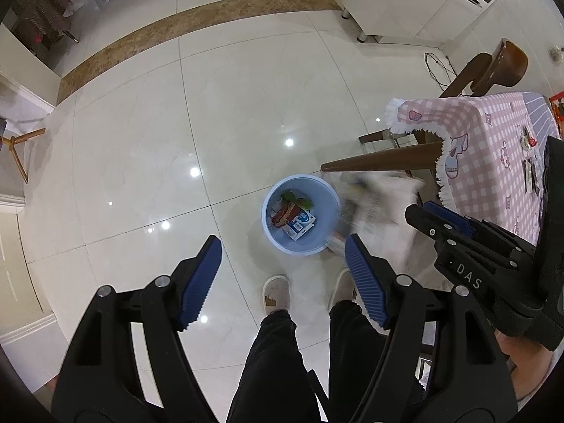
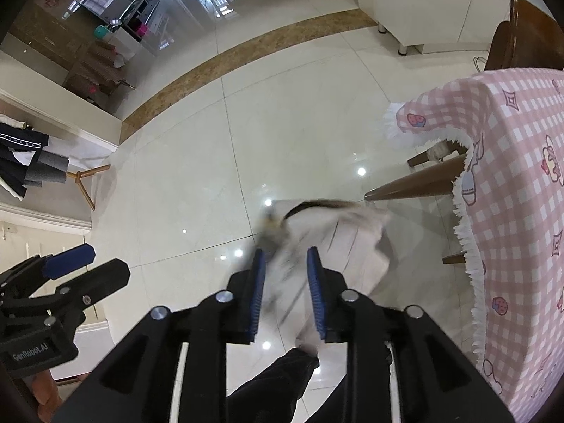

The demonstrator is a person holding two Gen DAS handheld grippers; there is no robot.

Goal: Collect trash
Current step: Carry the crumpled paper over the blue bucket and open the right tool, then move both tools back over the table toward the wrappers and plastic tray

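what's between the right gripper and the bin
A blurred white paper, between the right gripper and the bin. The left wrist view shows it best.

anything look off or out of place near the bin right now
Yes: a blurred white wrapper is in mid-air past the right claw, whose jaws stand apart. In the left wrist view it lies beside the blue bin's rim, toward the table, so it may miss the opening.

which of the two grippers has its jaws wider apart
The left gripper: its blue pads stand wide apart with nothing between them. The right gripper has a narrow gap, over blurred white trash.
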